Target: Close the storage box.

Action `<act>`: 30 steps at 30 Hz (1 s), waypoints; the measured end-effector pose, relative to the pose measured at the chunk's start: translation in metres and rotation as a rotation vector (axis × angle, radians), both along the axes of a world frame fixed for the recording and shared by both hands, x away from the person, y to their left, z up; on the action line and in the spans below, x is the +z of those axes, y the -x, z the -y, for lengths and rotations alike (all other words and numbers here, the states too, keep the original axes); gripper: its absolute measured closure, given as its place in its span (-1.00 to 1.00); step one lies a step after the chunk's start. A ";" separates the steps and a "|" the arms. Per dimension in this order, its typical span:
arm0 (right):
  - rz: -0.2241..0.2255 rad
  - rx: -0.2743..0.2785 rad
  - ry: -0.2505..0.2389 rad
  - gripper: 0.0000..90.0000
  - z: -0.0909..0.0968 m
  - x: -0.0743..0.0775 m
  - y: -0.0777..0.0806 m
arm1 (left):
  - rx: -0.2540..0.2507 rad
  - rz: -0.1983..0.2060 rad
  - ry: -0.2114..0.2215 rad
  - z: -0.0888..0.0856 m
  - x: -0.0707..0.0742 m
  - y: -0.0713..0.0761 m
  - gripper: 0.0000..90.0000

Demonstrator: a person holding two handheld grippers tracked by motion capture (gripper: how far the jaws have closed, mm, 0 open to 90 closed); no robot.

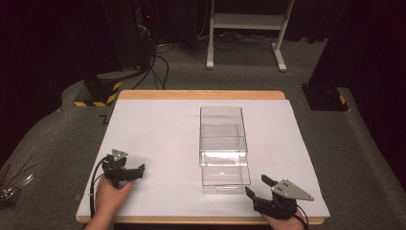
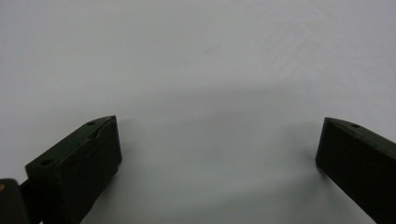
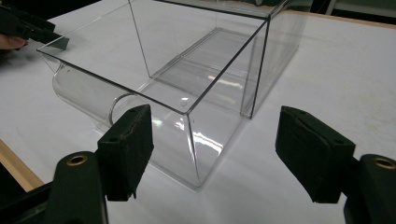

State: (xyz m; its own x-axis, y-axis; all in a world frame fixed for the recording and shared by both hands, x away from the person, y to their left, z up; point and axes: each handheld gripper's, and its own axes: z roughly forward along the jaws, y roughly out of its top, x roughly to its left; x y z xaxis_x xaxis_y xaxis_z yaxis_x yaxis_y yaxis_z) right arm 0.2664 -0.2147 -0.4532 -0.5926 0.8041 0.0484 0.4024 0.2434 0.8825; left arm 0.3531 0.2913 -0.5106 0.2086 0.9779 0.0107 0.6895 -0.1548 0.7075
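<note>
Clear plastic drawer box (image 1: 224, 148) mid-worktop (image 1: 158, 129), drawer pulled toward near edge; right claw (image 1: 261, 188) spread beside its corner, left claw (image 1: 139, 170) spread over bare sheet, well apart.

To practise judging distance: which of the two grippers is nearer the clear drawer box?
The right gripper: its open jaws sit just beside the clear drawer box's pulled-out front corner, while the left gripper rests farther off on the white table.

We were in a lab or recording studio: black curtains (image 1: 43, 43) enclosed grey carpet (image 1: 364, 143), with hazard-striped stand feet (image 1: 98, 93), trailing cables (image 1: 158, 62), and a white-covered table (image 1: 153, 129).
</note>
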 end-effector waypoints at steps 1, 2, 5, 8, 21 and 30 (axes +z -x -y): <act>0.002 0.005 0.003 -0.39 -0.001 -0.001 -0.001 | 0.000 0.000 0.000 0.000 0.000 0.000 -0.99; -0.005 0.003 0.007 -0.39 -0.002 -0.002 -0.001 | 0.000 -0.001 0.000 0.000 0.000 0.000 -0.99; -0.012 0.006 0.015 -0.39 -0.006 -0.004 -0.003 | 0.000 0.000 0.000 0.000 0.000 0.000 -0.99; -0.011 0.004 0.016 -0.39 -0.007 -0.004 -0.004 | 0.000 0.000 0.000 0.000 0.000 0.000 -0.99; -0.016 0.000 0.024 -0.40 -0.010 -0.008 -0.010 | -0.003 -0.002 0.002 0.000 0.000 0.000 -0.99; -0.013 -0.014 0.022 -0.40 -0.010 -0.008 -0.014 | -0.003 -0.003 0.002 0.000 0.000 0.000 -0.99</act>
